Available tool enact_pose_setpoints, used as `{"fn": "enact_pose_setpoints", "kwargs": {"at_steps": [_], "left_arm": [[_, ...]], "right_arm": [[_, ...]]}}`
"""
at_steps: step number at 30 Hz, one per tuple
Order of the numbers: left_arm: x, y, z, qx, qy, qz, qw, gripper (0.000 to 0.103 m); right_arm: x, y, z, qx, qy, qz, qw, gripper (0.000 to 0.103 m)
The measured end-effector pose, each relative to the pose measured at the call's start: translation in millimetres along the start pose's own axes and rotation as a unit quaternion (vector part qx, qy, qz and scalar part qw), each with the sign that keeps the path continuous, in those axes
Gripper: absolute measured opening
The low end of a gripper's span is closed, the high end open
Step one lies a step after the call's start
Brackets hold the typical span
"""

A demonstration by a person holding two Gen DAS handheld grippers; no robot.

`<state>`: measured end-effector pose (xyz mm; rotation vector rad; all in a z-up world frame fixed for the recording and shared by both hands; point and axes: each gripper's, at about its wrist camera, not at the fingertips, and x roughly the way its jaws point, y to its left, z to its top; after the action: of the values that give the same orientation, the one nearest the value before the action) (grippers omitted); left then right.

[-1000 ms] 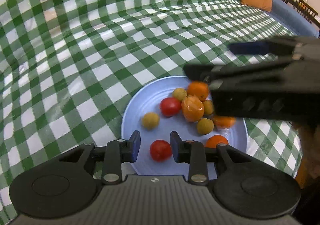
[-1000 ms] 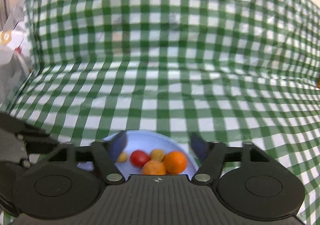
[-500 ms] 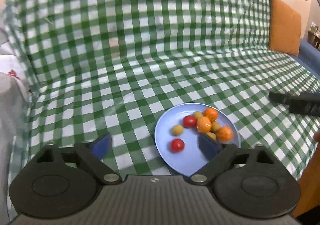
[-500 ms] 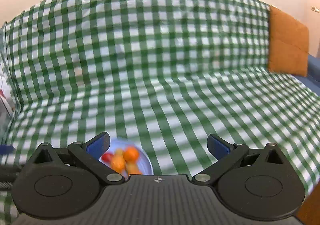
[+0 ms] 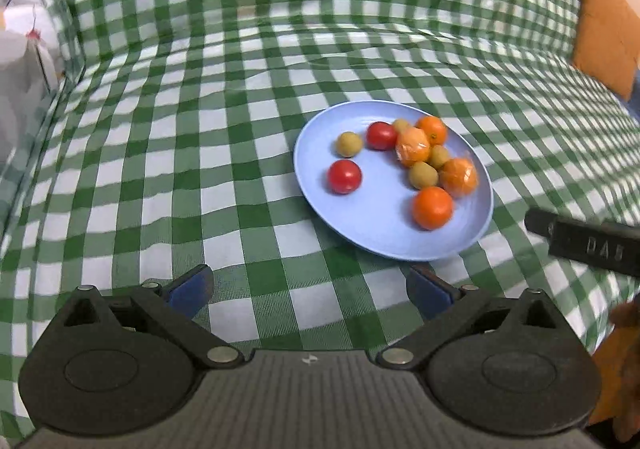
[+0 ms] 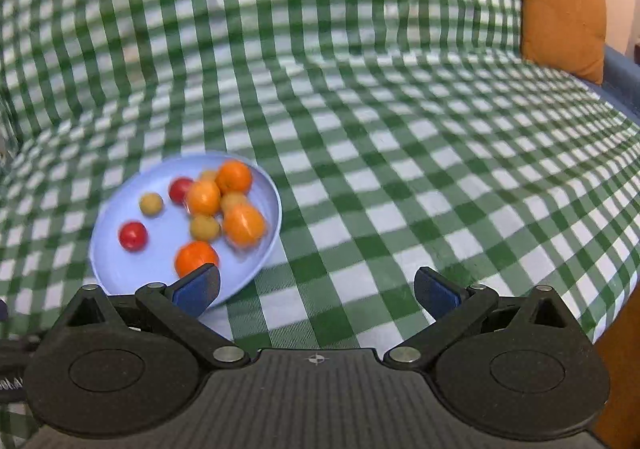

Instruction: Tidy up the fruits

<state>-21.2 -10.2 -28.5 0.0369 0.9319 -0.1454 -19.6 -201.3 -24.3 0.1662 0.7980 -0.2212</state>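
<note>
A blue plate [image 5: 384,233] is seen right of centre in the left wrist view, resting on the green checked cloth [image 5: 200,129] that is draped over what looks like a sofa rather than a desk. On it 9 fruits are gathered: 2 red tomatoes [image 5: 344,176], 4 oranges (2 of them wrapped in clear film) [image 5: 432,207] and 3 small yellow-green fruits [image 5: 349,143]. Because the cloth lies over a soft, creased surface, the plate could be tipped or slid if its rim is nudged, and the round fruits would be expected to roll together or off. The film wrap may slip under a pinch. The left hand-held gripper [image 5: 308,291] is spread wide, nothing between its pads, short of the plate. The right hand-held gripper [image 6: 316,289] is likewise spread wide and empty; its left pad overlaps the plate's near rim in the lower left of its view, though contact cannot be told.
</note>
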Motion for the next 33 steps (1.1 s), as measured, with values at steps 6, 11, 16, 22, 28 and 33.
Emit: {"fn": "enact_pose_setpoints", "kwargs": {"at_steps": [6,11,16,22,28,33], "left_arm": [[2,5,3,-0.027,0.01,-0.003,0.9996,0.102],[3,2,1,-0.024,0.011,0.006,0.9996,0.102],[3,2,2,-0.024,0.005,0.008,0.9997,0.102],[3,1,3,-0.021,0.001,0.005,0.9998,0.102],[3,2,2,-0.022,-0.001,0.003,0.9998,0.102],[3,-1,1,-0.021,0.001,0.001,0.9998,0.102]], "right_arm": [[10,3,3,-0.028,0.004,-0.003,1.0,0.102],[11,6,4,-0.039,-0.003,0.001,0.999,0.102],[9,10,5,-0.058,-0.009,0.009,0.998,0.102],[7,15,5,-0.074,-0.017,0.017,0.997,0.102],[4,20,4,-0.089,-0.026,0.02,0.995,0.102],[3,23,4,-0.099,-0.028,0.022,0.994,0.102]]}}
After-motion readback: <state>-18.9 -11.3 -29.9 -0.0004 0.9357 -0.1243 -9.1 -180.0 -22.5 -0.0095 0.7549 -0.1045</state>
